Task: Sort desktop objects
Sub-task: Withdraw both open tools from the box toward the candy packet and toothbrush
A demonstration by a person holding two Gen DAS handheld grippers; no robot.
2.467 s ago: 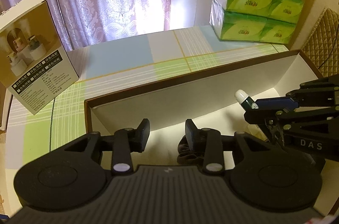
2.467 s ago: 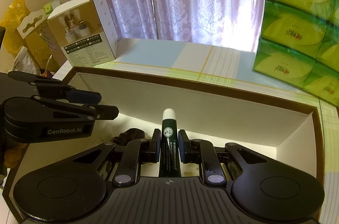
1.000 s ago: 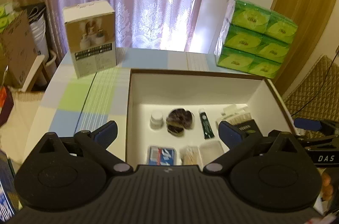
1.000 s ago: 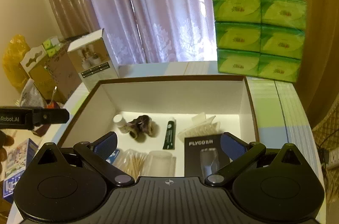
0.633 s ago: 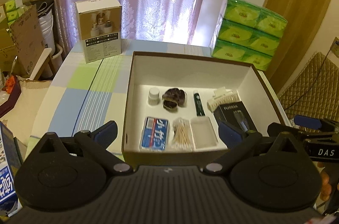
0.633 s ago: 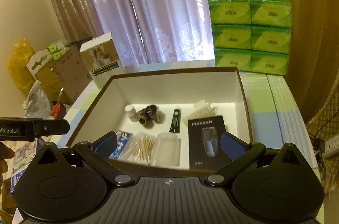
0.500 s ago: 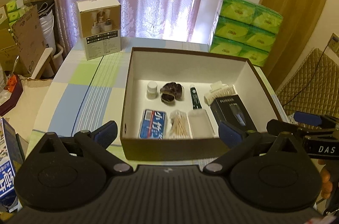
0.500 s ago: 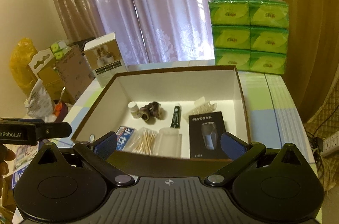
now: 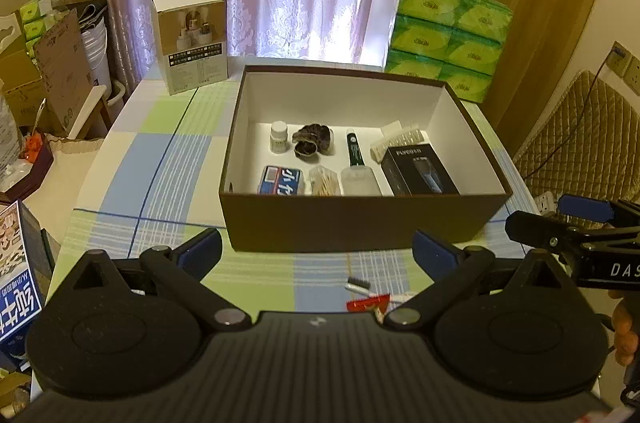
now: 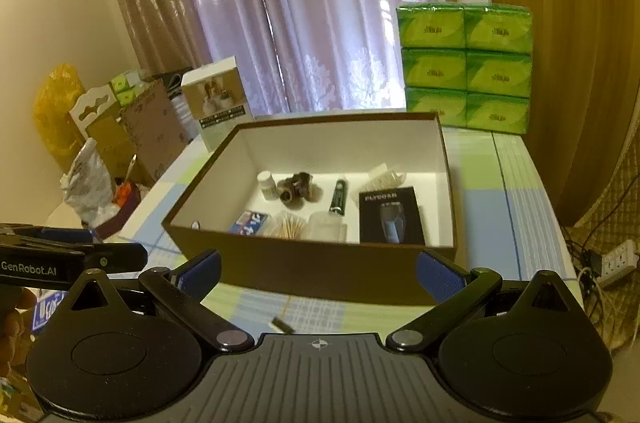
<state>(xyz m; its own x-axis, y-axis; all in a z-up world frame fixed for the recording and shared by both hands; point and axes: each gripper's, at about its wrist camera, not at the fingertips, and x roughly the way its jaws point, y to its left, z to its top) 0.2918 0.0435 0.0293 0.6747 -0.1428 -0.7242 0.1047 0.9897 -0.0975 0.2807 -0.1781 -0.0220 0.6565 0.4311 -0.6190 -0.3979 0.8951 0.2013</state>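
A brown box [image 9: 360, 219] with white inner walls stands on the checked tablecloth. Inside lie a small white bottle [image 9: 279, 137], a dark hair tie [image 9: 313, 140], a green tube [image 9: 353, 152], a white clip [image 9: 396, 143], a black shaver box [image 9: 418, 170], a blue pack [image 9: 282, 180], cotton swabs [image 9: 324, 181] and a clear case [image 9: 359, 180]. My left gripper [image 9: 318, 249] is open, held back in front of the box. My right gripper [image 10: 318, 269] is open too, equally withdrawn. A small razor-like item with a red wrapper [image 9: 368, 297] lies on the cloth near my left gripper.
A white product carton [image 9: 190, 39] stands at the table's back left, stacked green tissue packs [image 9: 448, 37] at the back right. Cardboard boxes and bags [image 10: 100, 127] crowd the floor to the left. A quilted chair [image 9: 580, 127] is on the right.
Both grippers have pulled back and up from the box. The right gripper has let go of the green tube, which now lies inside; both now stand wide open.
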